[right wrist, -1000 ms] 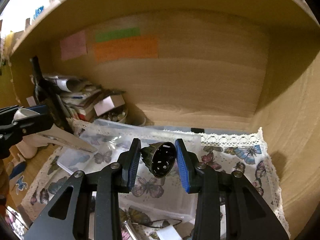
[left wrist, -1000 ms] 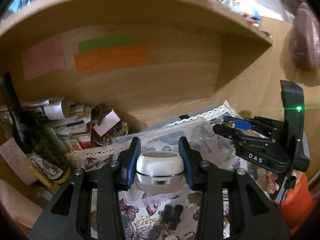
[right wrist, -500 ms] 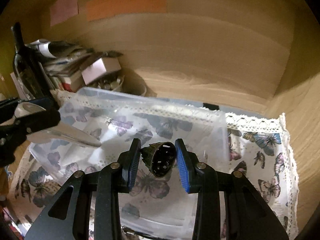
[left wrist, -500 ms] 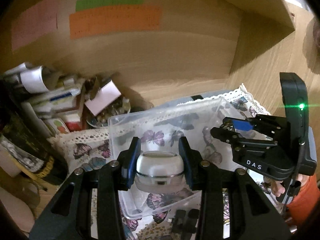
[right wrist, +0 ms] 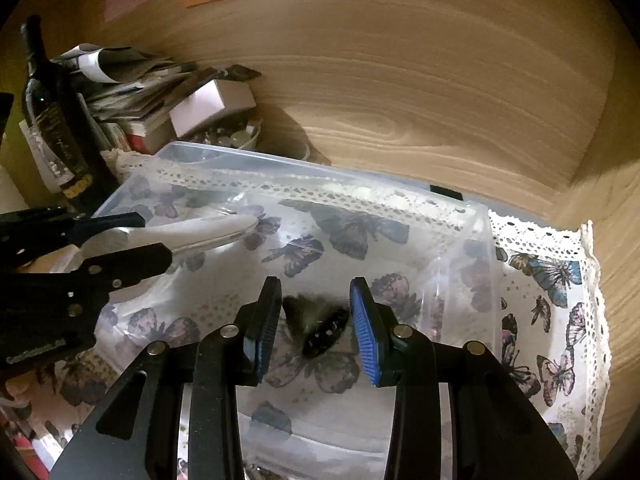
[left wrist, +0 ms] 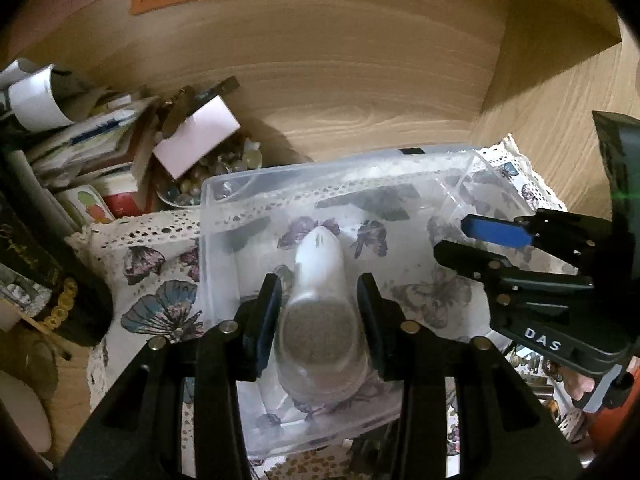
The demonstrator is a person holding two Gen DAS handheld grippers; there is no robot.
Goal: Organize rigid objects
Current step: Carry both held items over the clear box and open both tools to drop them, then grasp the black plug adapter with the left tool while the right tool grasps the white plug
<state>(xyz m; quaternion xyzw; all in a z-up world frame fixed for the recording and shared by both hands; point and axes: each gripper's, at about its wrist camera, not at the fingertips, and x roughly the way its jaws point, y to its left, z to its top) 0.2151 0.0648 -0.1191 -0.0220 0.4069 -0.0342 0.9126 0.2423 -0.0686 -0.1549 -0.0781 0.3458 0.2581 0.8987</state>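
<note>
Two grippers hang over my clear bin (left wrist: 224,200). My left gripper (left wrist: 318,304), lower centre, clamps a white device (left wrist: 320,264); tipped, it could slip. My right gripper (right wrist: 316,312) stands apart, the dark perforated piece (right wrist: 324,332) blurred between, possibly bouncing out.

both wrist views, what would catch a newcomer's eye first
The clear plastic bin on the butterfly-print cloth fills both views. The left gripper holds a white device over it, while the right gripper, jaws apart, has a blurred dark perforated piece between them. A dark bottle stands far left.
</note>
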